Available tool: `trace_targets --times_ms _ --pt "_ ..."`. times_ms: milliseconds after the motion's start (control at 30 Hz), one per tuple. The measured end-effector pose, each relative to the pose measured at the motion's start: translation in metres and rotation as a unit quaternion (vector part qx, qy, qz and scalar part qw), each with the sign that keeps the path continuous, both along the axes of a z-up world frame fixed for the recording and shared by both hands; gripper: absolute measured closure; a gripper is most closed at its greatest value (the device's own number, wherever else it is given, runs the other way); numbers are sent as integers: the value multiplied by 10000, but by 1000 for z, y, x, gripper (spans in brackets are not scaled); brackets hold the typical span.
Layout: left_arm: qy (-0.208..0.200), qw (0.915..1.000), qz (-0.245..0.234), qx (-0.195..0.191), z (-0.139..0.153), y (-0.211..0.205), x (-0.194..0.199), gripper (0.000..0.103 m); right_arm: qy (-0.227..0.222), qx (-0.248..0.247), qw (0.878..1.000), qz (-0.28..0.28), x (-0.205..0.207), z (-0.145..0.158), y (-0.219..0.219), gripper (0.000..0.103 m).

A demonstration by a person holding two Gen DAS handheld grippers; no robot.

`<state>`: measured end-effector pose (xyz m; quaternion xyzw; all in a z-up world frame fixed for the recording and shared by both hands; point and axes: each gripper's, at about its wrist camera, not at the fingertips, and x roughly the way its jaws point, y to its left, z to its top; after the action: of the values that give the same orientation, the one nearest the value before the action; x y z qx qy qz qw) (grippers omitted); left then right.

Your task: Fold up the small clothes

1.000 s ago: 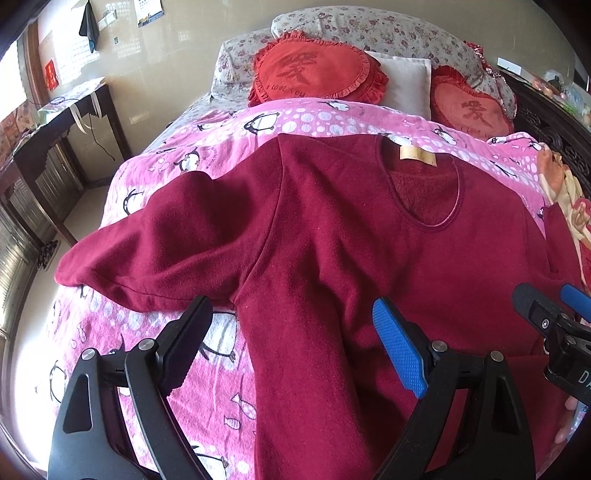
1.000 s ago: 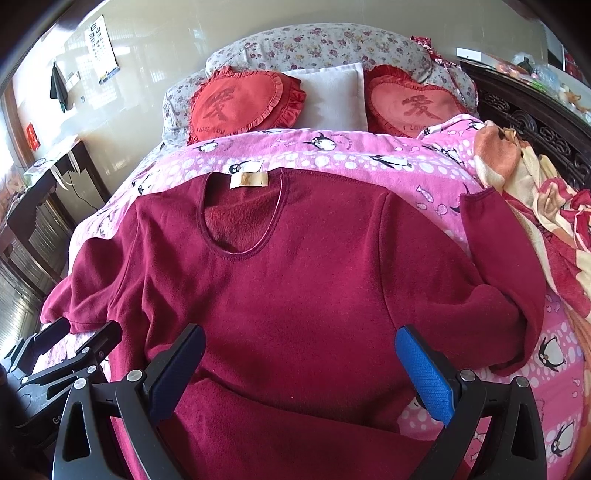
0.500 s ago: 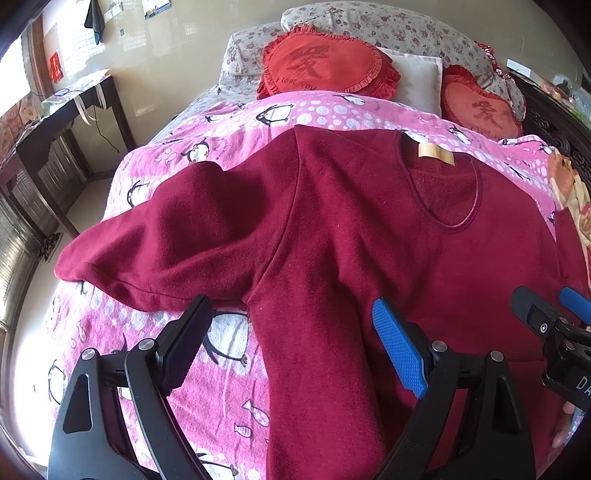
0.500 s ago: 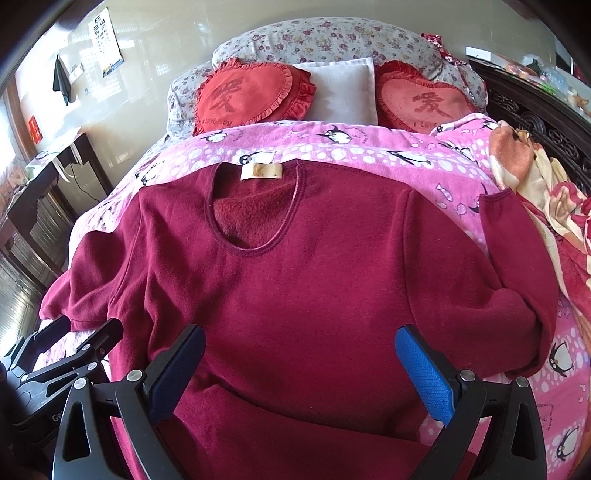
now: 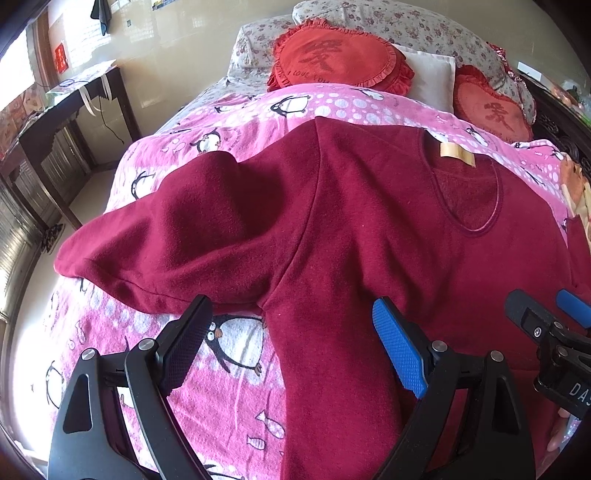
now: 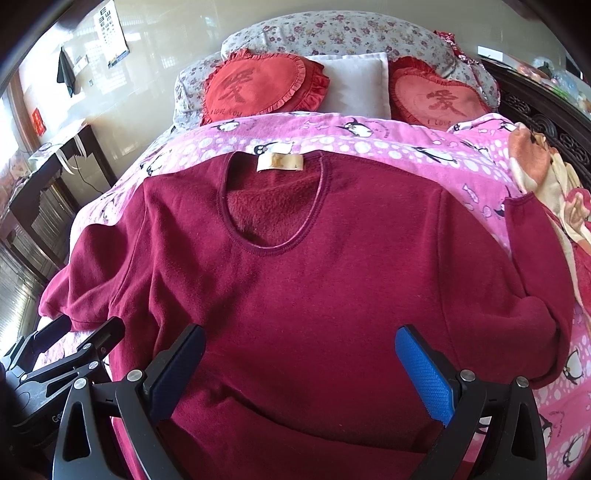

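Observation:
A dark red long-sleeved fleece top lies face up on the pink penguin-print bedspread, neckline and tan label toward the pillows. Its left sleeve spreads out toward the bed's left edge. The right sleeve bends back up along the body. My left gripper hovers open over the left armpit. My right gripper hovers open above the lower chest. Neither holds cloth. Each gripper shows at the edge of the other's view: right gripper, left gripper.
Two red heart cushions, a white pillow and floral pillows lie at the head. A patterned blanket is bunched at the right. A dark carved bed frame runs along the right; a dark desk stands left.
Both grippers have moved forward and lower over the top, so it looms larger in both views. Both stay open; the top has not moved.

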<state>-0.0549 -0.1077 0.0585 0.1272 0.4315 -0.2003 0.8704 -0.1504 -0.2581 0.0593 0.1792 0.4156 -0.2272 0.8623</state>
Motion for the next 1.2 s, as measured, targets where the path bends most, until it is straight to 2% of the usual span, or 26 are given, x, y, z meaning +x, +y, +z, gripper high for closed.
trace_targets --times_ms 367,500,633,833,967,1133,1200 --pt "159 9997 198 -64 -3 19 19 14 79 43 9998 164 18 -8 8 1" --pt "309 9978 502 -296 3 52 40 14 110 91 9996 263 24 -12 13 1" --pt "454 9918 1028 -606 8 98 66 14 109 139 9992 349 30 -14 18 1" --pt "777 9731 1941 -970 -1 170 105 14 105 196 9984 525 42 -14 30 1" --pt "976 9527 2519 -1388 -15 212 130 14 171 108 9975 673 51 -15 38 1" --pt "1057 9265 3114 -1830 -33 242 155 14 210 136 9969 747 57 -17 43 1" --pt "1089 9209 3213 -1921 -39 246 166 14 259 156 9966 768 59 -19 44 1"
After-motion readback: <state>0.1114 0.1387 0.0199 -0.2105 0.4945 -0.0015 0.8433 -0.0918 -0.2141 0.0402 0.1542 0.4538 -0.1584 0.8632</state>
